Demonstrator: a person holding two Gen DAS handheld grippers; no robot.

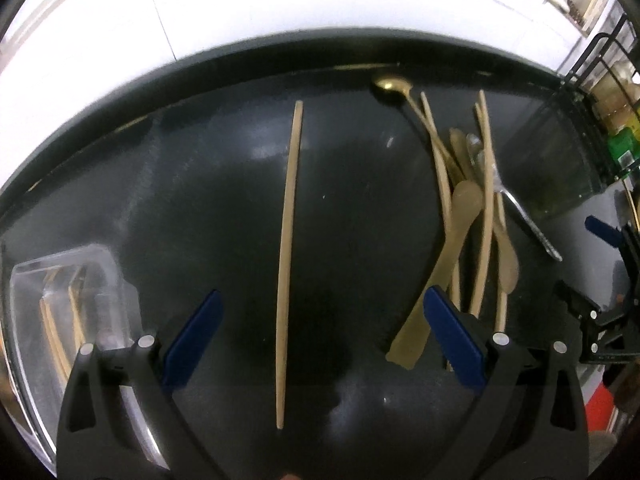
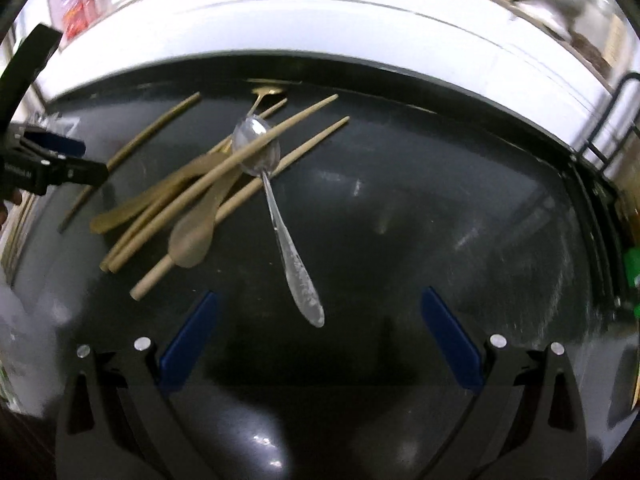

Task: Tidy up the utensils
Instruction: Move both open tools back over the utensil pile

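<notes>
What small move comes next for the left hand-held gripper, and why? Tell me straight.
Probably lower the left hand-held gripper onto the lone chopstick and close on it. Its jaws are open and empty, and the chopstick lies between them, apart from the utensil pile. The clear container on the left already holds similar sticks, so it likely belongs there.

Left gripper [image 1: 320,336] frame: matte black plastic, two forked arms with triangular cut-outs near the bottom.
Left gripper fingers [image 1: 192,340]: flat blue pads, long and narrow, set on the inner face of each black arm.
Left gripper fasteners: two round silver screw heads on each arm.
Right gripper [image 2: 318,340] frame: the same black forked build with triangular cut-outs.
Right gripper fingers [image 2: 450,344]: matching blue pads.
Right gripper fasteners: paired silver screw heads on each arm.
Markings: small white lettering on the left gripper's black side, unreadable.
</notes>
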